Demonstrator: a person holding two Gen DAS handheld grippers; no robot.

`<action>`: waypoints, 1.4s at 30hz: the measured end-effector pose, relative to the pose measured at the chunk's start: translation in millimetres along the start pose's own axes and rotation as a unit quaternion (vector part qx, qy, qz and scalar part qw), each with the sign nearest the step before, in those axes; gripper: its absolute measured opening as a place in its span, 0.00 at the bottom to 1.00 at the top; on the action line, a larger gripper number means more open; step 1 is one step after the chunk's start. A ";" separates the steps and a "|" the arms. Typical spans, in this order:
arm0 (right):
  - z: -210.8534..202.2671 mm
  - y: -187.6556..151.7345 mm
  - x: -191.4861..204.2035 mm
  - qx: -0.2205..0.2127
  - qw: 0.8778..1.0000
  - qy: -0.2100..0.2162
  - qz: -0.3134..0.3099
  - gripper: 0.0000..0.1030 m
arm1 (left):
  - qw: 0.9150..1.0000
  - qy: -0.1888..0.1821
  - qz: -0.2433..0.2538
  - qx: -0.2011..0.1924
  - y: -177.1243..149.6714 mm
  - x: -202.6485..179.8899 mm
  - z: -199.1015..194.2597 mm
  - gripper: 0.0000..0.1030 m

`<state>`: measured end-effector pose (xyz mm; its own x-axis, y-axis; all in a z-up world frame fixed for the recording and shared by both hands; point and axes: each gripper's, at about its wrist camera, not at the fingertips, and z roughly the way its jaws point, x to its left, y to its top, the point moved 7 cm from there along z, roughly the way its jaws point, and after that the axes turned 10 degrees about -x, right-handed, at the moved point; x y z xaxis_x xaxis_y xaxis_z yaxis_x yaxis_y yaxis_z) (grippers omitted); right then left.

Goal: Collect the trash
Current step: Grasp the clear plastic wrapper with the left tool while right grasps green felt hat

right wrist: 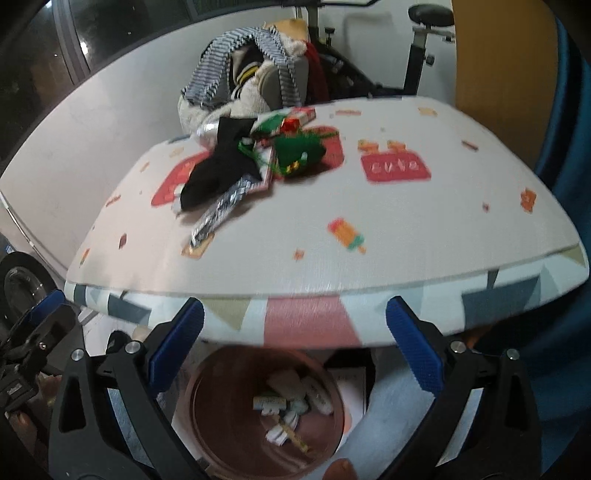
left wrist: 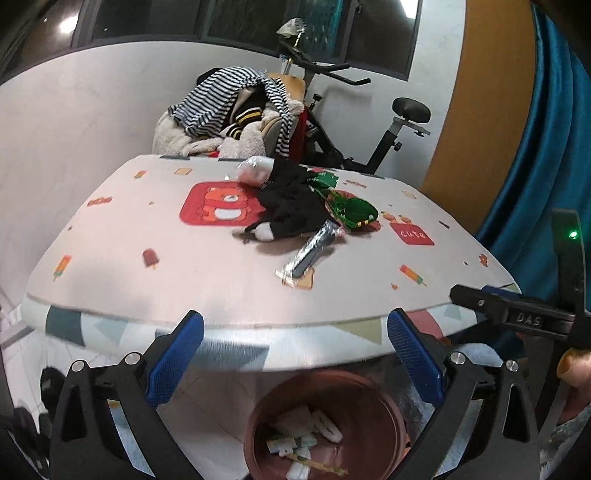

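Ahead of the claw stands a table (left wrist: 207, 280) under a pale printed cloth with ice lollies, a red bear patch and a "cute" label. Beyond its far edge a chair (left wrist: 288, 86) is heaped with clothes, a striped top (left wrist: 221, 99) uppermost. Right of that stands an exercise bike (left wrist: 373, 122) against a white wall (left wrist: 74, 122). Dark windows (left wrist: 258, 22) above catch lamp reflections. Far right hang an orange panel (left wrist: 487, 110) and a blue curtain (left wrist: 554, 129). Pale floor tiles (left wrist: 207, 398) show beneath.
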<state>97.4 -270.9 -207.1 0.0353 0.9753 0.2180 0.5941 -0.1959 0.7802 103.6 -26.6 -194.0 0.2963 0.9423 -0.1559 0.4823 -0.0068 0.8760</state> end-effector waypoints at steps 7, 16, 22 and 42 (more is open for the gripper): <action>7.7 24.7 -3.5 -0.035 0.998 0.012 -0.049 0.94 | 0.998 -0.042 0.020 0.042 1.5 -6.2 71.6 0.94; 36.4 39.1 -48.8 -0.007 0.999 -0.035 -0.003 0.94 | 0.991 -0.048 0.068 0.110 -1.5 -24.4 157.4 0.94; 56.4 42.5 -70.2 0.011 0.998 -0.027 0.056 0.94 | 0.987 -0.024 0.063 0.147 -8.7 -16.4 195.4 0.63; 156.7 94.6 -32.7 -0.027 0.984 0.050 0.169 0.76 | 0.995 -0.078 -0.023 0.049 22.5 -11.6 117.8 0.09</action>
<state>278.4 -305.3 -232.3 0.1424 0.8395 0.5243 0.5181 -0.5146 0.6832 208.1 -77.1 -226.2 0.3929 0.8787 -0.2711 0.5740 -0.0041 0.8189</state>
